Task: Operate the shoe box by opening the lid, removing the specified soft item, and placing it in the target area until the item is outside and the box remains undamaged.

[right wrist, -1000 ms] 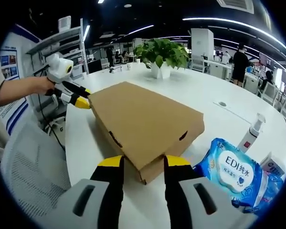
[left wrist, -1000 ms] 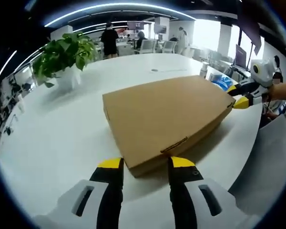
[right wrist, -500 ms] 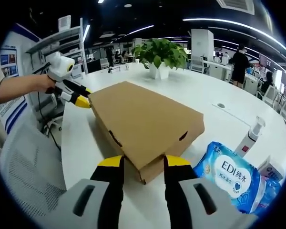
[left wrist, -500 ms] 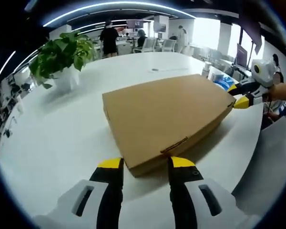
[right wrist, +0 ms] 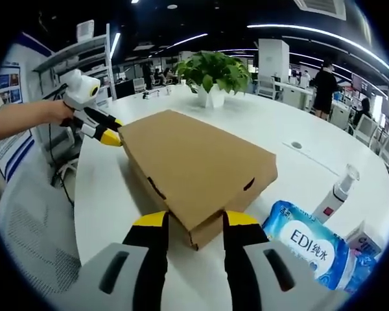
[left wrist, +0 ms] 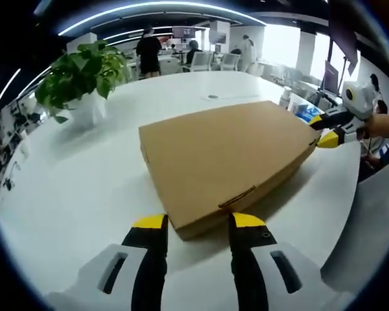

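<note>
The flat brown cardboard shoe box (left wrist: 223, 159) lies shut on the white round table (left wrist: 71, 175), its long axis running between my 2 tongs. My left gripper (left wrist: 198, 222) and right gripper (right wrist: 192, 221) each straddle opposite corners, jaws parted, grasping nothing.

Bright, even ceiling-strip lighting, soft shadows, strong fisheye bending, blurred edges.
</note>
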The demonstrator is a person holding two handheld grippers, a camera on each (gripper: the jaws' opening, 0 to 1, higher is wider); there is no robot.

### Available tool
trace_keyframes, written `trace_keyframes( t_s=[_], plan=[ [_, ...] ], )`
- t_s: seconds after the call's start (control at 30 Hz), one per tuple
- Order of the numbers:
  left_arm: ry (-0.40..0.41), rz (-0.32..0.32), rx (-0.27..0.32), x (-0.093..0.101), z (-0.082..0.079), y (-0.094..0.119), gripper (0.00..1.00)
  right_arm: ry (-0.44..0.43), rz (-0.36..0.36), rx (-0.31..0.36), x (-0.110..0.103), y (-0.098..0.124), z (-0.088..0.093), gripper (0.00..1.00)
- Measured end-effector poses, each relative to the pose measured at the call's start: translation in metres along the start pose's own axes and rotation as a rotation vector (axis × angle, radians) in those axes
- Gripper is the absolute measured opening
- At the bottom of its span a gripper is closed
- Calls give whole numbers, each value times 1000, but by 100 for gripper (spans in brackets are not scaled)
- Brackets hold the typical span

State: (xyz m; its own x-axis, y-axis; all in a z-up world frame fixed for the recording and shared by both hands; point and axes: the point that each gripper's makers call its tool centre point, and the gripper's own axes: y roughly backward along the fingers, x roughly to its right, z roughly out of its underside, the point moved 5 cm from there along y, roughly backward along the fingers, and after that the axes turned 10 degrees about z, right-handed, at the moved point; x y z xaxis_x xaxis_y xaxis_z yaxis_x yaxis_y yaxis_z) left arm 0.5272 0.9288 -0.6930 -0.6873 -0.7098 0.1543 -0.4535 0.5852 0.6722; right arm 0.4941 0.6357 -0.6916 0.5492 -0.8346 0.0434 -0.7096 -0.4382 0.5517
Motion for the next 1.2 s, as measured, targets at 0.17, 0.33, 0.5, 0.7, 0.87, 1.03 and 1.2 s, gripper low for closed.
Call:
trace_keyframes(
  t_s=[0.17, 0.33, 0.5, 0.7, 0.87, 1.03, 1.2],
  plan=[
    [-2, 1, -1, -3, -6, -6, 37, -10, 7, 1, 8, -4, -2, 31],
    [-1, 2, 5, -4, -12, -12, 37, -11, 13, -1, 17, -8, -5, 31],
    [7, 8, 3, -6, -15, -17, 37, -8, 14, -8, 23, -12, -7, 31],
    [-3, 17, -9, -9, -18, -22, 36, -17, 18, -11, 28, -14, -7, 31],
    [-13, 25, -18, -12, -23, -27, 36, -32, 27, -14, 30, -15, -7, 31],
    [-17, 30, -25, -12, -25, -29, 36, -43, 36, -15, 31, -15, -6, 31],
    [-16, 29, -19, -12, -24, -28, 36, -44, 40, -17, 31, -15, -5, 30]
  ],
)
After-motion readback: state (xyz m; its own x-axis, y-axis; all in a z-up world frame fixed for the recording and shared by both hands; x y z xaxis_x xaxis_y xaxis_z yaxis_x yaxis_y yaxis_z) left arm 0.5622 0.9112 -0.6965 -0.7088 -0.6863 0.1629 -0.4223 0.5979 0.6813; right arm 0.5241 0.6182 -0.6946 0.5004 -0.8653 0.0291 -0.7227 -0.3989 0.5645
